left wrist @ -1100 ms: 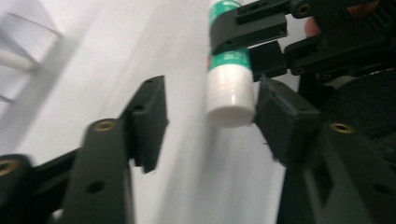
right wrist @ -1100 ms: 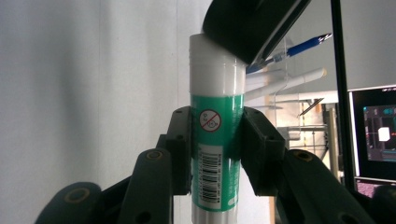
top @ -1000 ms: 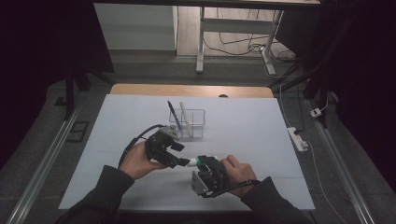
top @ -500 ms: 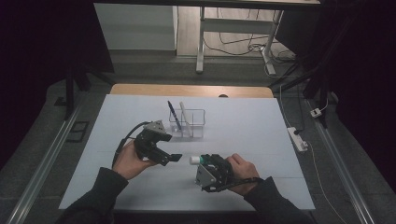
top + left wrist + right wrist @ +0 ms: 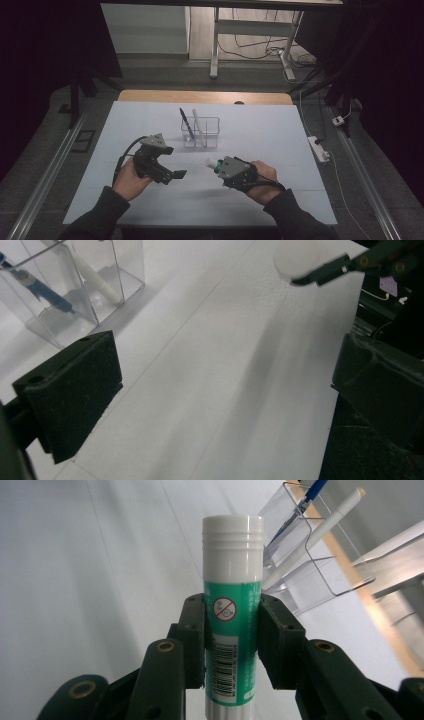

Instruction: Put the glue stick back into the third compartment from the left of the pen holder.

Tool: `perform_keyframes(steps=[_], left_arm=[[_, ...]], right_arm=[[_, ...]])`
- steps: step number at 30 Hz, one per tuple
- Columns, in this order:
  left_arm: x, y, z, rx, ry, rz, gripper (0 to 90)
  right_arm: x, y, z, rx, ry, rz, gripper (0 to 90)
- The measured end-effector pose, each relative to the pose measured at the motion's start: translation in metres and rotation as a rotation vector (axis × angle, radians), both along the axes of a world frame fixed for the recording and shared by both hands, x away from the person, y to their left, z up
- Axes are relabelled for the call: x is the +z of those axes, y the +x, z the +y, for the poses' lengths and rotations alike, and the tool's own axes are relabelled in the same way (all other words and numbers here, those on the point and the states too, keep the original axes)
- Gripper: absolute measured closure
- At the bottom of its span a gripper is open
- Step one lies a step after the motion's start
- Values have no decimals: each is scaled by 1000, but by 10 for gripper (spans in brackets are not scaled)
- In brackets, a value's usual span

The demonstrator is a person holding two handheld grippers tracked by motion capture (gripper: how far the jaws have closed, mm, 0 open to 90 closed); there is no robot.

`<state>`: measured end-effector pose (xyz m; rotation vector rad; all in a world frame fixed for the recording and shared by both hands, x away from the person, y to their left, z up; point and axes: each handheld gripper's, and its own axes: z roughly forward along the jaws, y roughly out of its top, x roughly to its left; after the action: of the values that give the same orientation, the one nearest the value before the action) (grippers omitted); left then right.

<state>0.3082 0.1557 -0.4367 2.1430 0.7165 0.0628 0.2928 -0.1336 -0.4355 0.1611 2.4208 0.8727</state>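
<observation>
The glue stick, green-labelled with a barcode and a red prohibition symbol, sat clamped in the right tool, white cap toward ten o'clock. The left tool had just been opening, nothing between its pads, above the desk.

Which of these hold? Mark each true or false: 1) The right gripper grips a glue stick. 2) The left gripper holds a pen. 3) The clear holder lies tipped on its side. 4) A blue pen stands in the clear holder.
1) True: the right gripper has its jaws pressed on the green glue stick.
2) False: the left gripper holds nothing; its jaws have just been opening and stand wide apart.
3) False: the clear holder stands upright on the table.
4) True: the blue pen leans in it, beside a white pen.
</observation>
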Motion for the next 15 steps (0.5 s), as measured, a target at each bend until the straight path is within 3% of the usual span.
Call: perform_keyframes(steps=[6, 13, 15], left_arm=[[-1, -13, 10, 20, -23, -5, 0], [-4, -34, 24, 28, -47, -12, 0], [-5, -39, 28, 21, -51, 3, 0]], right_arm=[[4, 9, -7, -50, 75, 67, 660], [9, 18, -11, -69, 176, 157, 660], [10, 20, -13, -78, 203, 177, 660]])
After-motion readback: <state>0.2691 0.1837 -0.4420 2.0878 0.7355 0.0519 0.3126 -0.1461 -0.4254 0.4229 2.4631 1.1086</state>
